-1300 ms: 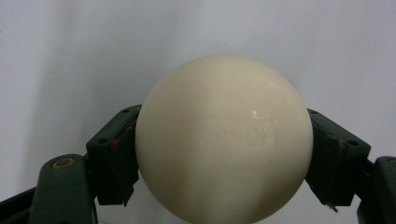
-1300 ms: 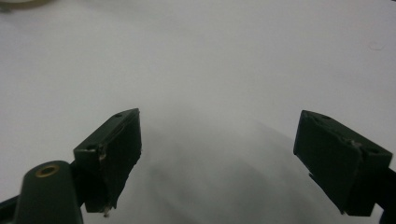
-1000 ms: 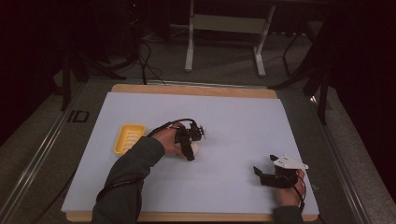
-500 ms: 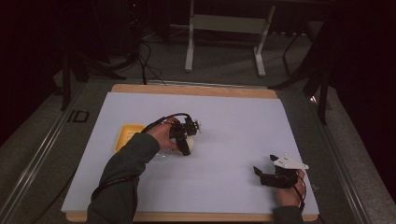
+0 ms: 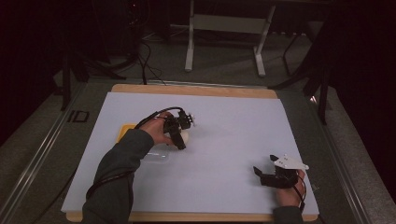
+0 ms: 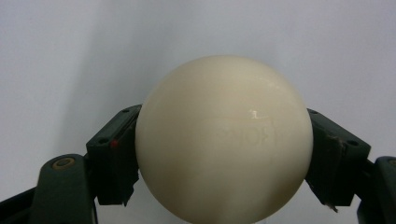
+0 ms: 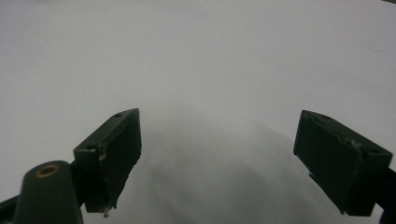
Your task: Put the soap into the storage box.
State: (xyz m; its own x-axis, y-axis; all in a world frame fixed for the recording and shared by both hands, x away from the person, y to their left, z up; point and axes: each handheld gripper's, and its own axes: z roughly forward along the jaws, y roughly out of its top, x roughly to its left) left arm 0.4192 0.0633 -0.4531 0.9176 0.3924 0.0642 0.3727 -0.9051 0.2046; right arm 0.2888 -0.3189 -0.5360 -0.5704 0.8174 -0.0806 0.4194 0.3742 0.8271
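The cream ball (image 6: pixel 224 142) sits pinched between both jaws of the left gripper (image 5: pixel 180 135), its sides pressed by the pads; in the high view it hangs just right of the yellow tray (image 5: pixel 125 133), above the white table sheet (image 5: pixel 233 121); a clear lid or container (image 5: pixel 159 156) lies just below the tray; over the last second the left gripper has carried the ball leftward, toward the tray, so a drop into it looks likely; the right gripper (image 5: pixel 273 177) rests well right of the tray, jaws spread wide and holding nothing, unmoved
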